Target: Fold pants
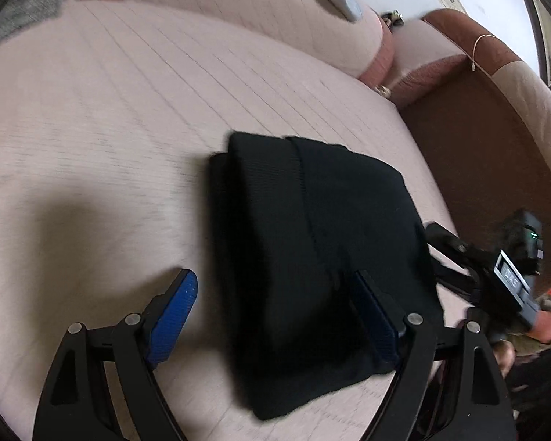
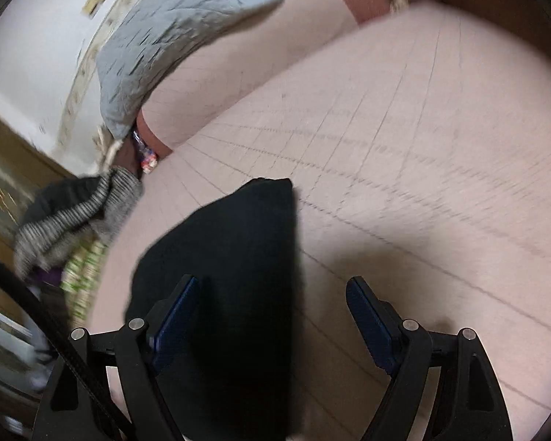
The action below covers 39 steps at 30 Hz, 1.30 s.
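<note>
The black pants (image 1: 312, 250) lie folded into a compact bundle on the pink quilted sofa seat (image 1: 110, 110). My left gripper (image 1: 275, 294) is open above the bundle's near edge, its right finger over the cloth and its left finger over bare seat. My right gripper (image 2: 272, 294) is open too, its left finger over the pants (image 2: 231, 257) and its right finger over the seat (image 2: 422, 147). Neither holds anything. The right gripper also shows in the left wrist view (image 1: 455, 250) beside the bundle's right edge.
A grey quilted cushion (image 2: 172, 29) lies on the sofa back. A striped grey garment (image 2: 77, 213) is heaped at the seat's left end. The brown armrest (image 1: 496, 147) bounds the seat on the right.
</note>
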Motion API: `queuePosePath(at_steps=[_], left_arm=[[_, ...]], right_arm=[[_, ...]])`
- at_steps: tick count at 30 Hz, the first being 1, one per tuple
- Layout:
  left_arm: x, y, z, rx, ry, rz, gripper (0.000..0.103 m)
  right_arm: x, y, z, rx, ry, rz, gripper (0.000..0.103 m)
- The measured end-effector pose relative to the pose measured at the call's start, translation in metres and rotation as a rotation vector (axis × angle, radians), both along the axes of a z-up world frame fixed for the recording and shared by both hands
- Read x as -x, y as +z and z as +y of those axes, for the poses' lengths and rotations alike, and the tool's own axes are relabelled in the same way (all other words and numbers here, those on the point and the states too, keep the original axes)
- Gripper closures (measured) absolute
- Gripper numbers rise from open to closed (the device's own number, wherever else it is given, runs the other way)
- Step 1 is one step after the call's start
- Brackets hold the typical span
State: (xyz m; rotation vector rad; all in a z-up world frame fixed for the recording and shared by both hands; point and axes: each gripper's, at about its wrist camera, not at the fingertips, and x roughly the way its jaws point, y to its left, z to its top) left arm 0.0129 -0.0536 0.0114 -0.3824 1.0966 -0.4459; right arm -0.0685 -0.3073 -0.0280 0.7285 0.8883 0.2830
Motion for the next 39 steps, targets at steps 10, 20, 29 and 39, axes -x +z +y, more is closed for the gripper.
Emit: queuePosePath(at_steps=[10,20,29,39], left_arm=[[-0.03,0.002,-0.04,-0.027,-0.068,-0.019,0.028],[-0.022,0.025,0.001,0.105,-0.035,-0.018,0.069],[-0.061,0.058,0.044,0.138,0.054,-0.077,0.07],[-0.134,0.009,0.078,0.122,0.168,0.045,0.062]], right_arm=[[-0.06,-0.014,0.03,-0.136,0.174,0.024,0.039],[-0.041,0.047,0.061,-0.082,0.165,-0.066,0.075],[-0.083,0.102,0.092,-0.032,0.185,-0.112,0.077],[-0.176,0.069,0.12,0.096,0.161,-0.023,0.078]])
